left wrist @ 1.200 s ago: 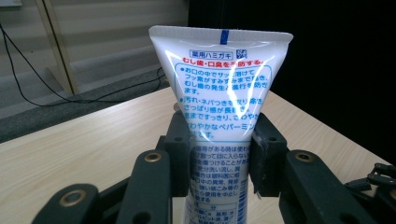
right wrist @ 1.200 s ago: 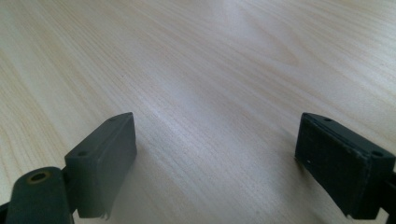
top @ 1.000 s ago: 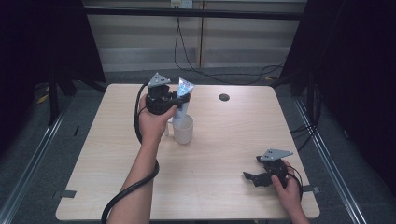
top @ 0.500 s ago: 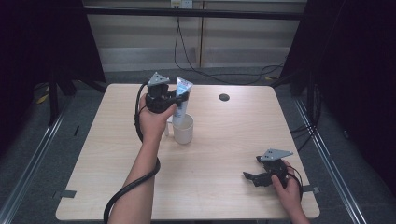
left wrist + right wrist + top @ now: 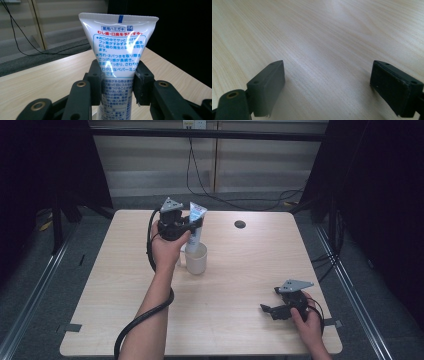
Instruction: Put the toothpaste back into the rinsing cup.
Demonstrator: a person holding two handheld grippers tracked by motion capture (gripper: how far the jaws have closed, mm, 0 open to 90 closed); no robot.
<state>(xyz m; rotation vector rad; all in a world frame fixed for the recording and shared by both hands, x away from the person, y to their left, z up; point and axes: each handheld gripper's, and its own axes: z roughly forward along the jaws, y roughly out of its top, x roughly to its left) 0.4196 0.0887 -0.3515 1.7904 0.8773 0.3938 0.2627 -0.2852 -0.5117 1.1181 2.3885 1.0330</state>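
White tube (image 5: 194, 227) stands upright over the cup (image 5: 196, 258), left of centre, clenched in my left gripper (image 5: 192, 227); I should lower it straight. Left gripper view: pads pinch its middle. Right gripper view: my right gripper (image 5: 325, 86) gapes over bare table (image 5: 317, 37).

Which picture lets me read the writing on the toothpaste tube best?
The left gripper view: the toothpaste tube stands close up between the left gripper jaws, its blue print sharp. In the high view it is small, upright over the cup. The right gripper view faces bare table.
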